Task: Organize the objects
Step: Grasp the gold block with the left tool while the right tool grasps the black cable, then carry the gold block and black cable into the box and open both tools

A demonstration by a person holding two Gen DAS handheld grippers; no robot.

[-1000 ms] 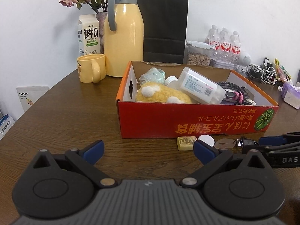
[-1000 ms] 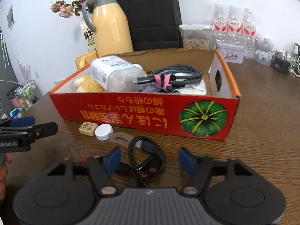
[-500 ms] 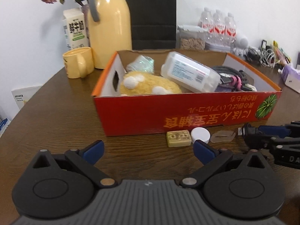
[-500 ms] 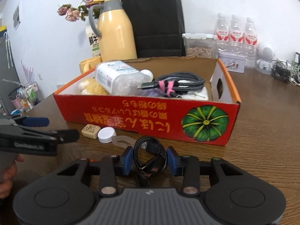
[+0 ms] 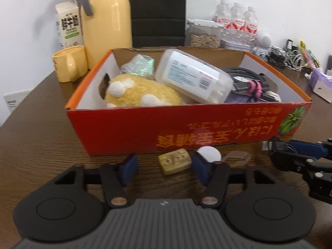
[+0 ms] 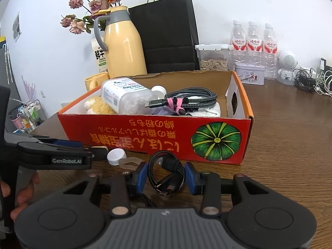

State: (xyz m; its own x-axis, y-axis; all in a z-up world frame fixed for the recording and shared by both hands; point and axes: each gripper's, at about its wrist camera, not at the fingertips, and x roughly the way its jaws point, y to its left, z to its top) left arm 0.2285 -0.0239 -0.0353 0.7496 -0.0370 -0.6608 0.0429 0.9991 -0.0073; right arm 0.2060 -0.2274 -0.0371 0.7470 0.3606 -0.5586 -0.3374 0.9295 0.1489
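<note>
A small yellow block (image 5: 174, 161) lies on the wooden table in front of the red cardboard box (image 5: 145, 128). My left gripper (image 5: 165, 166) is down around the block. Its jaws are closing with the block between them, and a gap still shows on the left side. A white cap (image 5: 208, 153) and a clear plastic loop (image 5: 236, 158) lie just right of the block. My right gripper (image 6: 166, 176) is shut on a coiled black USB cable (image 6: 166, 166) in front of the box (image 6: 145, 128). It also shows at the right edge of the left wrist view.
The box holds a yellow plush (image 5: 141, 95), a clear jar (image 5: 193, 76) and a braided cable (image 6: 191, 99). Behind it stand a yellow thermos (image 5: 108, 14), a mug (image 5: 70, 62), a milk carton (image 5: 69, 25), a black bag (image 6: 166, 33) and water bottles (image 6: 253, 41). A hand (image 6: 22, 188) holds the left gripper.
My left gripper moved in toward the box and its jaws narrowed around the yellow block. My right gripper's jaws closed on the black cable coil and stayed there.
</note>
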